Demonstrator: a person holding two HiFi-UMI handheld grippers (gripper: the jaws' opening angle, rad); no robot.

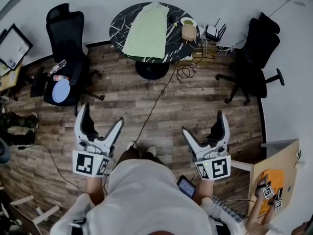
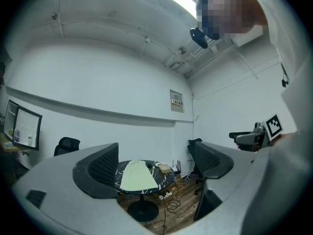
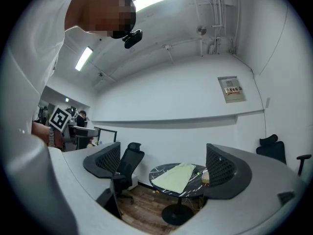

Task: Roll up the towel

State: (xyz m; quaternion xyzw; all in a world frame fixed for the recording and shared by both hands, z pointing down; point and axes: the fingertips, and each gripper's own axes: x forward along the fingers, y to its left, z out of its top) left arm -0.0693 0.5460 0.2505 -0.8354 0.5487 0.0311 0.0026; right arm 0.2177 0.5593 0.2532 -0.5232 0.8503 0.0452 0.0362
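The towel (image 1: 146, 31) lies spread flat, pale green, on the round black marbled table (image 1: 117, 21) at the far side of the room, well apart from both grippers.

At the left a black office chair (image 1: 66, 28) stands beside the table, with a pale blue round thing (image 1: 61, 90) on its seat. Nearer the person, the left gripper (image 1: 101, 115) is held low over the wooden floor (image 1: 230, 121). Its jaws are spread wide with nothing between them, and in the left gripper view the table and towel show far off through the gap. A dark cable (image 1: 155, 104) runs over the floor from the table's foot toward the person. Just right of the towel a small tan object (image 1: 189, 32) sits on the tabletop.

The right gripper (image 1: 203, 122) is likewise released, jaws apart and empty, the distant towel framed between them in its own view. A second black office chair (image 1: 254, 58) stands right of the table.
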